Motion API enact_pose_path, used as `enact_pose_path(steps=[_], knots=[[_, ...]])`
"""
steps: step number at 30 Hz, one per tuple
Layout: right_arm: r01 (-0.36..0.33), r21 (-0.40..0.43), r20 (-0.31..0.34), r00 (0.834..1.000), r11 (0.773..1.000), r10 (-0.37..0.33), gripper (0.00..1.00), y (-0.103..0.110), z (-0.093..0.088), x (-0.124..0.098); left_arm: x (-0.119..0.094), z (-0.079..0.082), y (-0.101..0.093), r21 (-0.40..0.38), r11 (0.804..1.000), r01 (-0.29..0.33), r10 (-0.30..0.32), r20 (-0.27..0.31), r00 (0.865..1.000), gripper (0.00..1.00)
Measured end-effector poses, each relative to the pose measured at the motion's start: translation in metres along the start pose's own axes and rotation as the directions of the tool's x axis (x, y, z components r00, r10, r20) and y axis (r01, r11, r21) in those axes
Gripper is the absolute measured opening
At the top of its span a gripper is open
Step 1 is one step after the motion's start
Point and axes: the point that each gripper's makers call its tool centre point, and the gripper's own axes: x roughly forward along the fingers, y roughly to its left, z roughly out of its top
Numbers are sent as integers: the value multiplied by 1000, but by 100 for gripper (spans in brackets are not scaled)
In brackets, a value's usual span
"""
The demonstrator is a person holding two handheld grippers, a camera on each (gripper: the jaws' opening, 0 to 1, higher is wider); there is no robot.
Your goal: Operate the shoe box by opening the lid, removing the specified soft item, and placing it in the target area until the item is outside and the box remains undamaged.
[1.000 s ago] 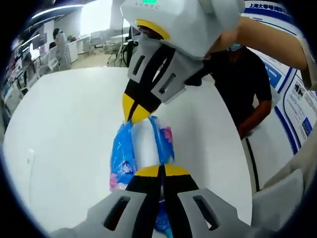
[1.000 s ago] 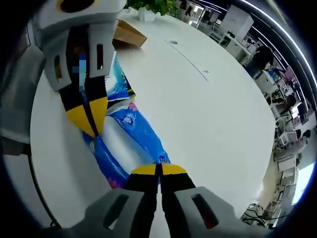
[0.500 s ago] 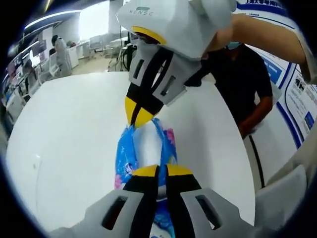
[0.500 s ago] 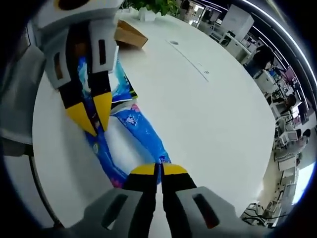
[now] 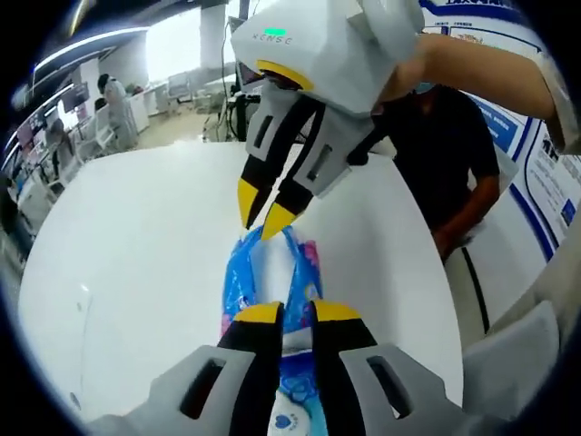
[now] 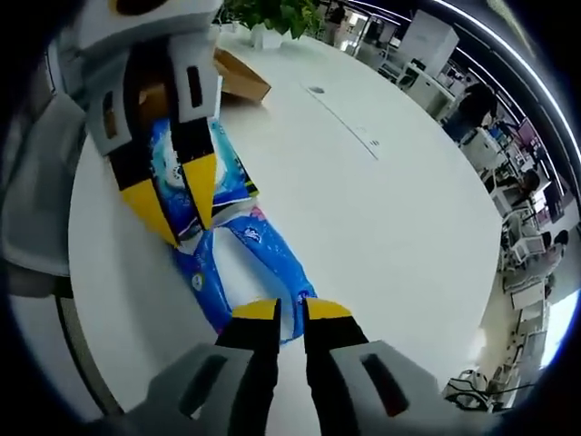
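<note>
The soft item, a blue plastic pack with white and pink print, lies lengthwise on the white table. My left gripper is open, its yellow tips to either side of the pack's near end. My right gripper comes down from above, open, with its tips just over the pack's far end. In the right gripper view the same pack stretches between my open right gripper and the open left gripper. The brown shoe box stands behind, partly hidden by the left gripper.
A person in a dark shirt stands at the table's far edge, beside wall posters. A potted plant stands at the table's far end past the box. Bare white table spreads right of the pack. Office desks lie beyond.
Both grippers were shut on the pack's ends; the left opened first, then the right. The pack now lies loose between the parted jaws.
</note>
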Motion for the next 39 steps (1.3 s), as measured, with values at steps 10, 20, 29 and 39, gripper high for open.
enact_pose_path(steps=[10,20,29,39], knots=[[-8,41,17,1000,999,8,17,19,16,-22,-35,-6,-12,-38,999,-38,39,22,999,19],[-16,51,44,999,999,13,25,42,39,-43,-78,-27,-22,-137,985,-103,112,54,992,32],[-54,39,110,993,998,50,32,74,71,-54,-123,-37,-28,-199,963,-183,206,102,973,43],[-64,35,141,988,997,58,38,95,96,-57,-167,-55,-33,-277,928,-251,300,150,942,51]])
